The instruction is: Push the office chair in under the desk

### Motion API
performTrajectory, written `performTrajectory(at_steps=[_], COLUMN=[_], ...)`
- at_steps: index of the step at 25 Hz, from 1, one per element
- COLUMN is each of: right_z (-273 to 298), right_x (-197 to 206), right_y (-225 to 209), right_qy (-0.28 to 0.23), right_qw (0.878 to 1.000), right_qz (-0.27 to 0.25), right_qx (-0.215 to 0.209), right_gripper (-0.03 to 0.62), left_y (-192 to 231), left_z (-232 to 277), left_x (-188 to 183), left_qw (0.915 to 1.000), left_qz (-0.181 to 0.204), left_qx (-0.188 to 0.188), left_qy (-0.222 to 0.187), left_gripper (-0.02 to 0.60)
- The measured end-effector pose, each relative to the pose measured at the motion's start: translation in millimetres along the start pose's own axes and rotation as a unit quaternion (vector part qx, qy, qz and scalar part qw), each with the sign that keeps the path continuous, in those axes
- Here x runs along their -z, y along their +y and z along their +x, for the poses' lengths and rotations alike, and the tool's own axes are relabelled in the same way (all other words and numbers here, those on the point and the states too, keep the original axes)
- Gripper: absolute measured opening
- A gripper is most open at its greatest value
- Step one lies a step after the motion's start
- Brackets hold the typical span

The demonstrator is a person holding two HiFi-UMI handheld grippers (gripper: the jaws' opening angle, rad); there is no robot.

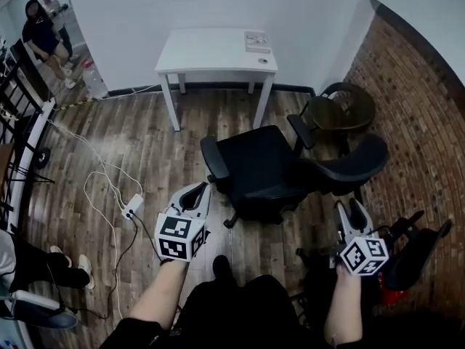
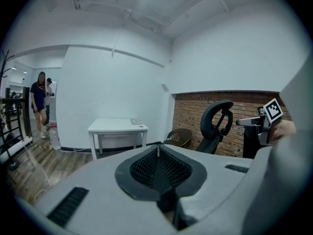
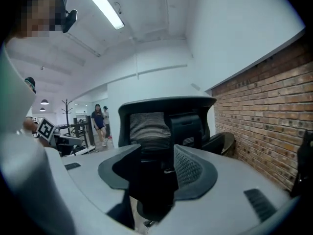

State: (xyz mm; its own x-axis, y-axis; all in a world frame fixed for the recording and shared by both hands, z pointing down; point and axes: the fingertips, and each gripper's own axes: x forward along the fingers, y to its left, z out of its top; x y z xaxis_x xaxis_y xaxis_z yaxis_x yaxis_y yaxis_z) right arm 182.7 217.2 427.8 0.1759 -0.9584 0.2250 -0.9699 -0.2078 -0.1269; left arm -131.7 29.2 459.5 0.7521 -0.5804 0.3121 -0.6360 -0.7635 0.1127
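The black office chair [image 1: 261, 167] stands on the wood floor with its seat turned toward the white desk [image 1: 211, 49], about a chair's length short of it. My left gripper [image 1: 197, 189] is shut and empty beside the chair's left armrest. In the left gripper view its jaws [image 2: 157, 151] are closed, with the desk [image 2: 117, 127] beyond. My right gripper [image 1: 349, 208] is open just behind the backrest. In the right gripper view the chair's mesh back [image 3: 151, 126] fills the gap ahead of the gripper [image 3: 157, 153], and the pads do not press on it.
A brown round chair [image 1: 341, 111] sits in the back right corner by the brick wall [image 1: 429, 122]. A power strip with white cables [image 1: 133, 206] lies on the floor at left. Two people [image 1: 40, 31] stand at the far left. Small items lie on the desk [image 1: 258, 42].
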Motion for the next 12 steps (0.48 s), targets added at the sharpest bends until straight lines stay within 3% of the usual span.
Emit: performTrajectory(at_steps=[5, 9, 12], right_z=[9.3, 20.6, 30.3], right_x=[2.4, -4.5, -7.0], right_y=[-36.0, -54.9, -63.1], right_qy=[0.023, 0.030, 0.030], right_qw=[0.999, 0.999, 0.999], right_qz=[-0.015, -0.030, -0.035], right_qx=[0.024, 0.016, -0.003], right_gripper=[0.224, 0.255, 0.259], left_y=[-27.2, -57.8, -86.0], left_z=[24.5, 40.4, 49.7], left_x=[3.4, 10.5, 14.1], left_qw=[0.9995, 0.9984, 0.9970], left_qz=[0.009, 0.016, 0.020], left_qx=[0.027, 0.043, 0.061], left_qy=[0.016, 0.033, 0.044], left_gripper=[0.014, 0.015, 0.069])
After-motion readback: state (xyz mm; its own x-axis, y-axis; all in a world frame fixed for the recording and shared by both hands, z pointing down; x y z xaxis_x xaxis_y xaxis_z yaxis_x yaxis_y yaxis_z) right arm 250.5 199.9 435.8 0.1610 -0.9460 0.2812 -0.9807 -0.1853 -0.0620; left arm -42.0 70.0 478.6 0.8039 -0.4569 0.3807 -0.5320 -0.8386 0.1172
